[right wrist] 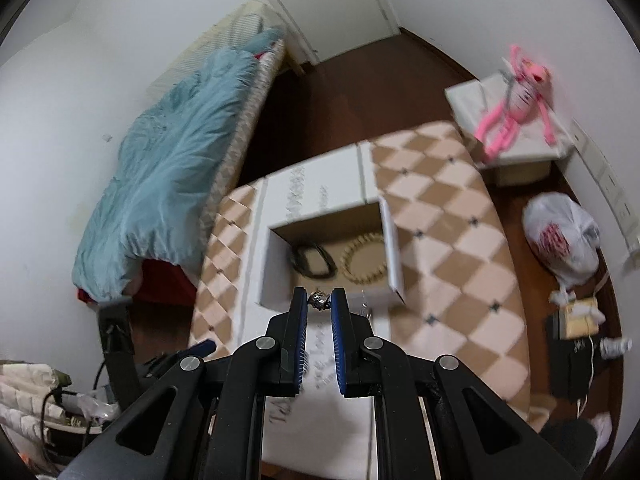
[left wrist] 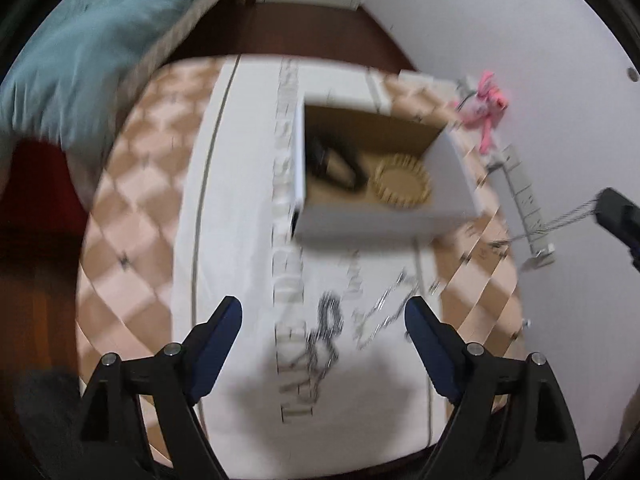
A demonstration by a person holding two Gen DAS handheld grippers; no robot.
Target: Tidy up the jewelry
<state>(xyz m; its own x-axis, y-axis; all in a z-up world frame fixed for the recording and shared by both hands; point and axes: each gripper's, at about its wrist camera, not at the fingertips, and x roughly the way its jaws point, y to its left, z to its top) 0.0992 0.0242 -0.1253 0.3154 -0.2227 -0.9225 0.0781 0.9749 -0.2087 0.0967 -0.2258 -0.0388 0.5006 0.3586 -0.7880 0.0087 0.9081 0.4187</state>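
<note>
An open white box [left wrist: 384, 216] sits on a white lettered cloth; it also shows in the right wrist view [right wrist: 272, 264]. Inside lie a gold ring-shaped bracelet [left wrist: 402, 184] [right wrist: 365, 258] and a dark bracelet [left wrist: 336, 168] [right wrist: 314, 262]. My left gripper [left wrist: 324, 318] is open above a dark chain [left wrist: 326, 334] and a silver chain [left wrist: 384, 304] on the cloth. My right gripper [right wrist: 319, 300] is shut on a silver chain [right wrist: 319, 301] just before the box's near wall; in the left wrist view it [left wrist: 618, 216] holds the chain [left wrist: 560, 222] up at the right.
The checkered tan and cream table cover [right wrist: 452, 240] lies under the cloth. A pink plush toy [right wrist: 516, 108] sits on a white box beyond. A teal blanket [right wrist: 172, 176] covers the bed at left. A white plastic bag [right wrist: 564, 236] is on the floor at right.
</note>
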